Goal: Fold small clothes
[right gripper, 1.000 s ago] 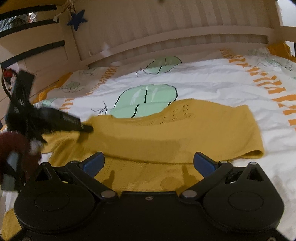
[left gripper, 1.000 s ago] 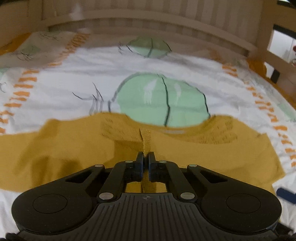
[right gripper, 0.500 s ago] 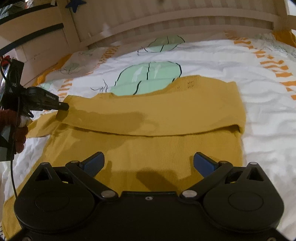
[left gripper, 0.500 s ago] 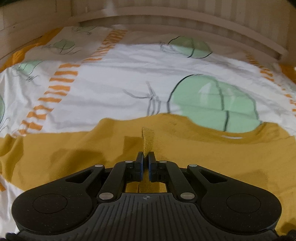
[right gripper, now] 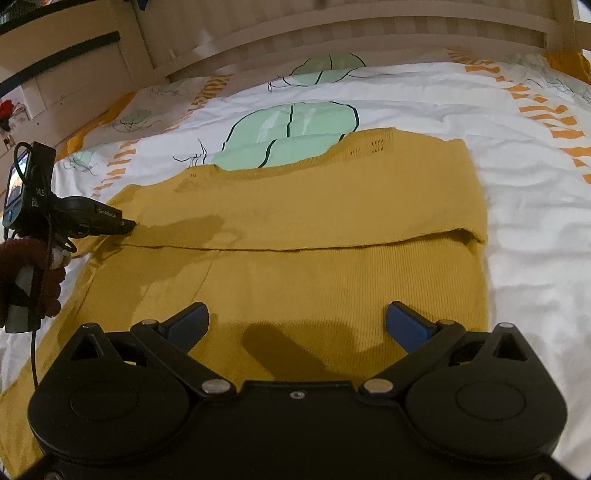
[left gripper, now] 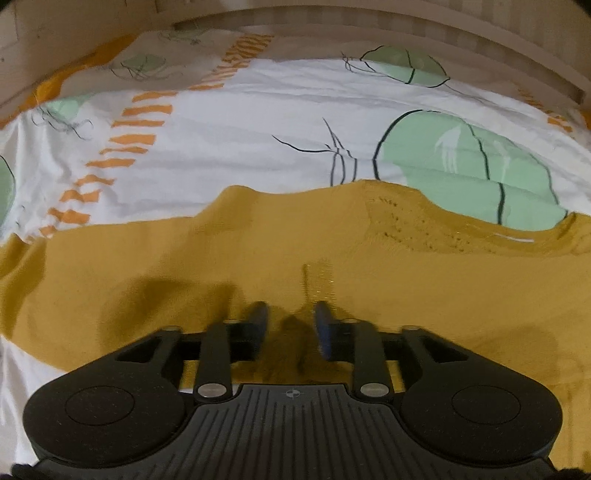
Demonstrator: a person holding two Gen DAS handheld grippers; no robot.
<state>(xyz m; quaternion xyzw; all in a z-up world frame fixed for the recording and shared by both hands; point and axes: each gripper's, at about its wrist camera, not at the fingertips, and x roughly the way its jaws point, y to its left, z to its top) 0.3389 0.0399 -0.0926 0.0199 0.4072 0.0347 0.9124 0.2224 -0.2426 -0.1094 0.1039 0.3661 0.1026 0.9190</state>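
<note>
Legible marking is limited to the left gripper (right gripper: 127, 224) as seen from the right wrist view: small white lettering on its black finger housing reads approximately "GenRobot.AI". The black mount behind it carries white characters "AS", with further lines beneath too small to read. No other text, numbers or signs can be read.

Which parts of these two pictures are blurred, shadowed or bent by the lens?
Left wrist view: the left gripper fingers are smeared, their shadow on the yellow sweater. Right wrist view: sharper; the right gripper shadows the cloth, and the bed rail bows.
</note>
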